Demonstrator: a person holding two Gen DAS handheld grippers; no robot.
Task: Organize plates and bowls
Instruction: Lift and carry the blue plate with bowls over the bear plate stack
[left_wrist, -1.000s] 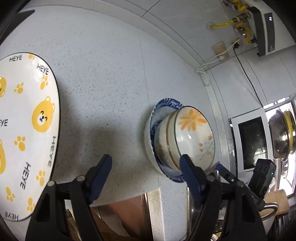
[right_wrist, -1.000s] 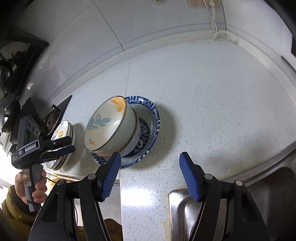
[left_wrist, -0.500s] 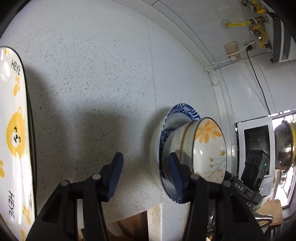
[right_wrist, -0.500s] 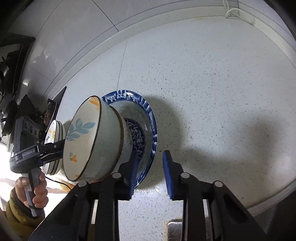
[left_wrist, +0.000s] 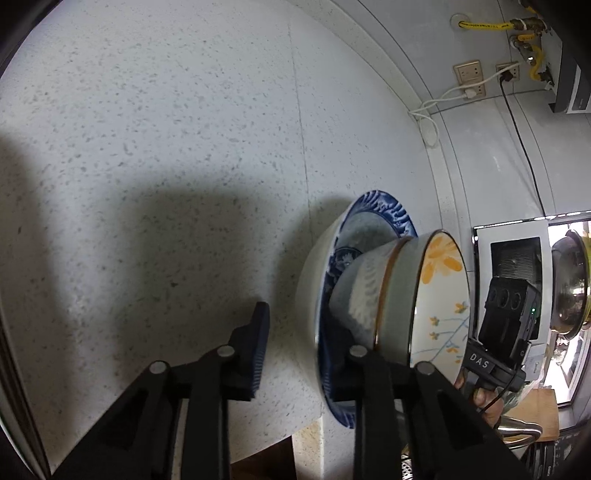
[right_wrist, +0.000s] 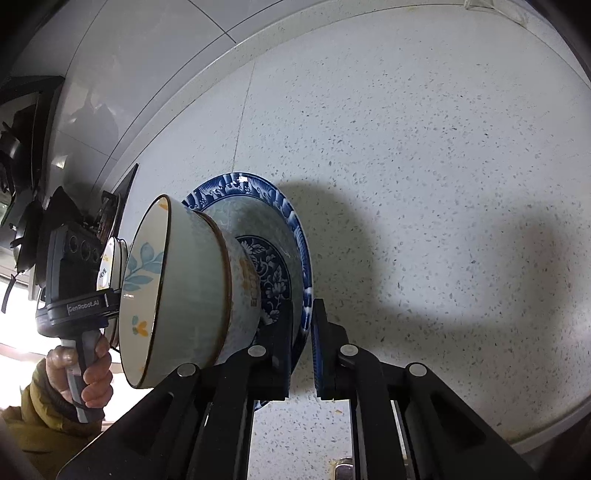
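Right gripper (right_wrist: 302, 343) is clamped on the near rim of the blue-patterned plate (right_wrist: 255, 188): one pad above the rim, one below, almost no gap between them. Left gripper (left_wrist: 295, 354) straddles the opposite edge of the same plate (left_wrist: 384, 206); its jaws are closing with the rim between them. Outer finger (left_wrist: 255, 350) is still clear of the plate's pale underside. Inner finger is hidden behind the rim, so I can't confirm contact there.

Plate sits on the speckled countertop (right_wrist: 443, 147), near its front edge. Two bowls are nested on it: floral bowl (right_wrist: 147, 280) on top, brown-rimmed bowl (right_wrist: 236, 295) under it.

Key geometry: both grippers point down at the plate from the front edge, gripping opposite sides of the rim, with the bowl stack between them. The line between the two grip points runs across the plate's diameter.

My read: this is a two-handed lift of the whole stack. Left needs a firm bite first. Hands should then rise together and level, else the bowls could slide.
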